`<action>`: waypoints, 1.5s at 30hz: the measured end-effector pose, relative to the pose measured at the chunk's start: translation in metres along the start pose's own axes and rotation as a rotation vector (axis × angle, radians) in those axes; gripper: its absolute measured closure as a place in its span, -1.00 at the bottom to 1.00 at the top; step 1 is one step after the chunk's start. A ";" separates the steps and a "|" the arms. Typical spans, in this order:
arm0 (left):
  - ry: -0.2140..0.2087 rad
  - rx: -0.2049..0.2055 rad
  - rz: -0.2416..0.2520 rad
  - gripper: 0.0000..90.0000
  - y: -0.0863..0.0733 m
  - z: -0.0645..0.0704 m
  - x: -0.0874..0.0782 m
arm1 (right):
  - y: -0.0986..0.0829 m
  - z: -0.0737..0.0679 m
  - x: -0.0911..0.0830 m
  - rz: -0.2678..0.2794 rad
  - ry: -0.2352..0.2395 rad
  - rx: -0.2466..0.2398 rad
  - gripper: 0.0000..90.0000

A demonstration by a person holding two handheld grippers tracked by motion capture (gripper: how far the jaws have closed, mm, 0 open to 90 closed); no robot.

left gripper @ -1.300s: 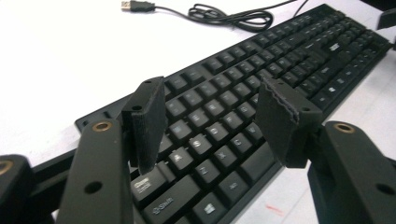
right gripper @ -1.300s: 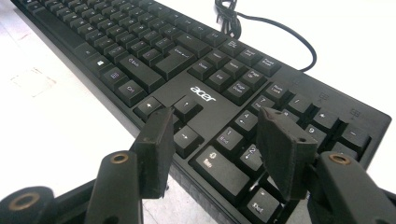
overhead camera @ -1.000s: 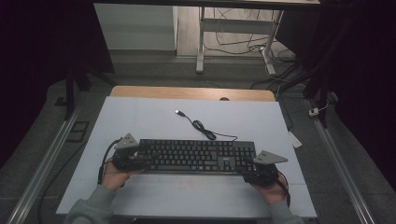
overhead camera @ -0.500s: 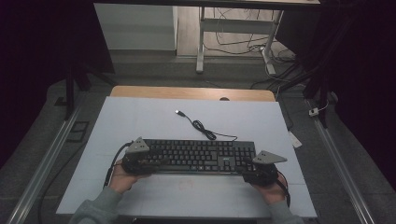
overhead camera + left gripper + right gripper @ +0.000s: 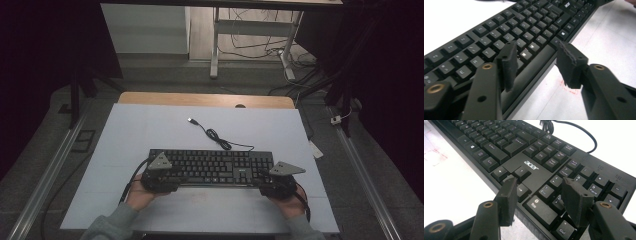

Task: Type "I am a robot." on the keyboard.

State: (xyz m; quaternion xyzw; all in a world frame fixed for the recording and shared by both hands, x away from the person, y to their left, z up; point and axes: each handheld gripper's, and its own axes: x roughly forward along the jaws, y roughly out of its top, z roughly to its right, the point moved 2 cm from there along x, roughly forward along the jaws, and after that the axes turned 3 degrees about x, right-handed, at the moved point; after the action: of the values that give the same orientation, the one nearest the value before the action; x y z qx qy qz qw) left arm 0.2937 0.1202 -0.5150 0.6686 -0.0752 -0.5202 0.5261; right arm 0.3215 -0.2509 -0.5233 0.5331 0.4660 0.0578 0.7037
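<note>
The table carried a white work surface, and the black keyboard lay flat across its near half, long edge facing the person. Its cable ran in loose loops toward the far side and ended in a free USB plug, connected to nothing.

The left gripper stood at the keyboard's near left corner with jaws spread, straddling the front edge by the space bar; contact with the casing could not be confirmed. The right gripper stood at the near right corner, jaws likewise spread above the arrow keys and number pad.

Judged status: both tools were positioned at the ends, but no grasp was made. Closing on the edge and any lift or shift remained outstanding.
</note>
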 end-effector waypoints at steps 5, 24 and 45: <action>0.001 0.019 -0.021 0.60 -0.001 0.003 0.006 | 0.000 0.000 0.000 -0.010 -0.011 -0.003 0.04; 0.029 0.052 -0.096 0.98 -0.007 0.003 0.023 | -0.001 0.000 0.002 -0.027 0.002 -0.008 0.04; 0.052 0.054 -0.112 0.98 -0.009 0.001 0.029 | -0.002 0.001 0.004 -0.035 0.000 -0.010 0.04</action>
State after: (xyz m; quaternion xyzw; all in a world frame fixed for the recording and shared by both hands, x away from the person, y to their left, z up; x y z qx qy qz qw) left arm 0.3016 0.1052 -0.5399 0.6988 -0.0379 -0.5293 0.4796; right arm 0.3230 -0.2504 -0.5273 0.5215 0.4751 0.0476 0.7072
